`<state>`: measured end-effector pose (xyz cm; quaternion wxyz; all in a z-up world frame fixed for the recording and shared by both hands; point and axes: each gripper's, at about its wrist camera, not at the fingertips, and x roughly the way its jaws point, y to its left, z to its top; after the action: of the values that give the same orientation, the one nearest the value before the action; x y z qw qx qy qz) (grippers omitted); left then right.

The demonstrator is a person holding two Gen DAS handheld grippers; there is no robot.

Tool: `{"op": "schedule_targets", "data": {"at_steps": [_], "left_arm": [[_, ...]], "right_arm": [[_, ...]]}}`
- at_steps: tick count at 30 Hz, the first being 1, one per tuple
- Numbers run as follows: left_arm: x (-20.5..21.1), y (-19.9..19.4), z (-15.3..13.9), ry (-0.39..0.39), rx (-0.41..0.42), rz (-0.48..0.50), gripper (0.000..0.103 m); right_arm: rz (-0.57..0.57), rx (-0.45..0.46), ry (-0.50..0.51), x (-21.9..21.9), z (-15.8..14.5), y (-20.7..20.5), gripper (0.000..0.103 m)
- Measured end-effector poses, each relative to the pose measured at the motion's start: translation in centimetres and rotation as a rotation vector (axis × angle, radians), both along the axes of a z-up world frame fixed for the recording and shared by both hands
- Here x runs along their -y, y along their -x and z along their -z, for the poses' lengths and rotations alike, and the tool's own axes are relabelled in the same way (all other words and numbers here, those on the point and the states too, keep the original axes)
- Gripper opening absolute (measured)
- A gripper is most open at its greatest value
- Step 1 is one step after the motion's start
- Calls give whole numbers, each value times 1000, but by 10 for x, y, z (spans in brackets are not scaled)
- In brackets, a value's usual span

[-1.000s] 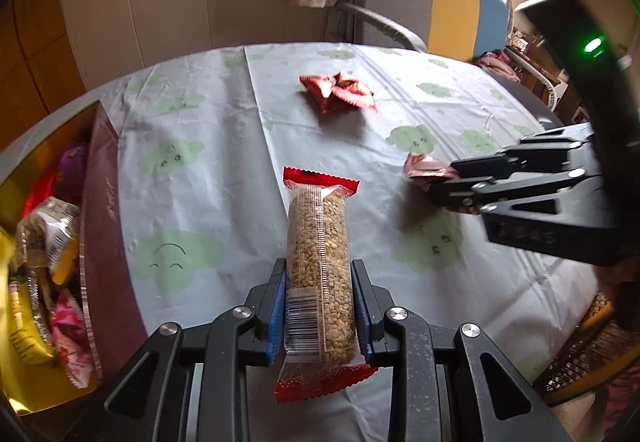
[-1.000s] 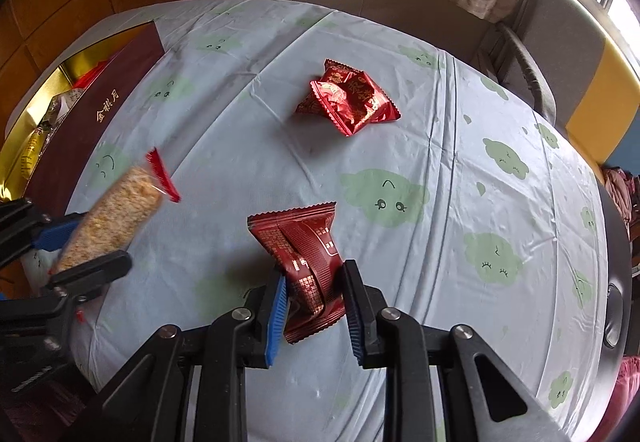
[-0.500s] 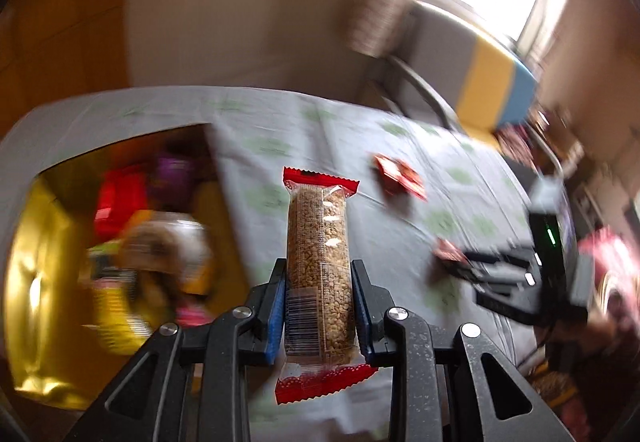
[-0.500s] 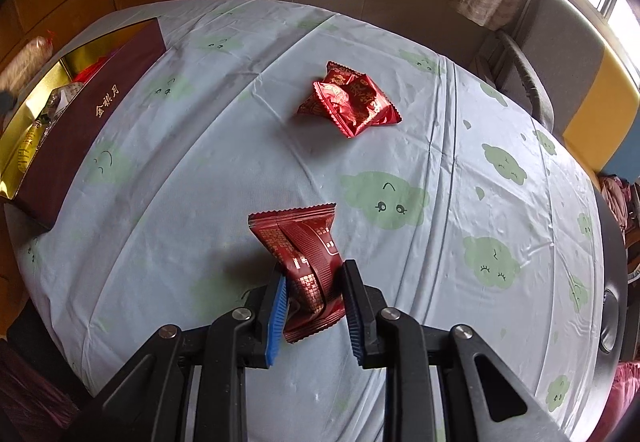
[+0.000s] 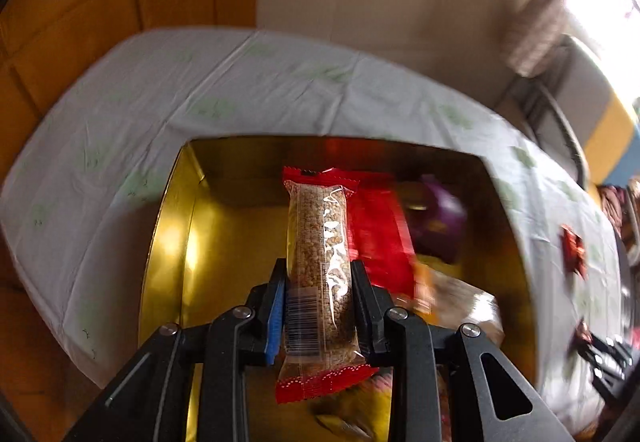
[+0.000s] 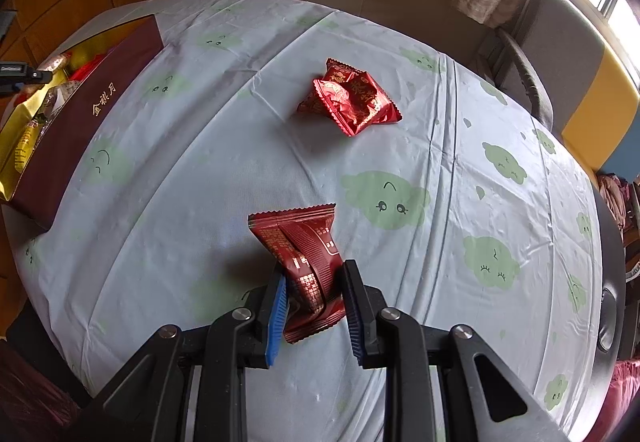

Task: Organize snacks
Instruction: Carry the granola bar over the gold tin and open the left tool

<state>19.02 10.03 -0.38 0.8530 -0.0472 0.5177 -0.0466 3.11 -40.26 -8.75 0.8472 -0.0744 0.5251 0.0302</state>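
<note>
**Operator:** Left claw [image 5: 319,308] is pinching the clear grain bar [image 5: 320,266] across its lower half, just above the barcode, with the red crimped ends sticking out past the pads at top and bottom. I hold it lengthwise along the fingers so it can go down flat.

**Observer:** Where is it relative to the box?

**Operator:** In the left wrist view the bar hangs over the gold-lined box [image 5: 168,242], roughly centre frame. A bare stretch of gold floor shows on the left side of the box; a red packet [image 5: 380,238] and a purple one [image 5: 440,226] crowd the right side. I judge the open left part is the natural spot for the bar, since it is long and needs a clear strip.

**Observer:** And the other hand?

**Operator:** Right claw [image 6: 314,300] is pressed onto a dark red packet [image 6: 304,246], gripping its lower end so the rest fans out above the pads. It sits over the tabletop [image 6: 460,146] at lower centre of the right wrist view, well apart from the box at the far left edge. I think it waits there so both hands don't meet over the box.

**Observer:** Anything left out?

**Operator:** A small heap of bright red packets [image 6: 352,102] lies on the cloth, upper centre, untouched.
</note>
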Motion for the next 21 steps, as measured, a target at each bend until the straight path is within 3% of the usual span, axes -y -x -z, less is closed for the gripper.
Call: {"op": "schedule_targets", "data": {"at_steps": [8, 21], "left_arm": [[-4, -24, 29, 11, -51, -53, 30], [6, -30, 36, 11, -48, -56, 31]], "right_arm": [[14, -11, 20, 0, 5, -6, 27], [31, -7, 13, 1, 5, -5, 27]]}}
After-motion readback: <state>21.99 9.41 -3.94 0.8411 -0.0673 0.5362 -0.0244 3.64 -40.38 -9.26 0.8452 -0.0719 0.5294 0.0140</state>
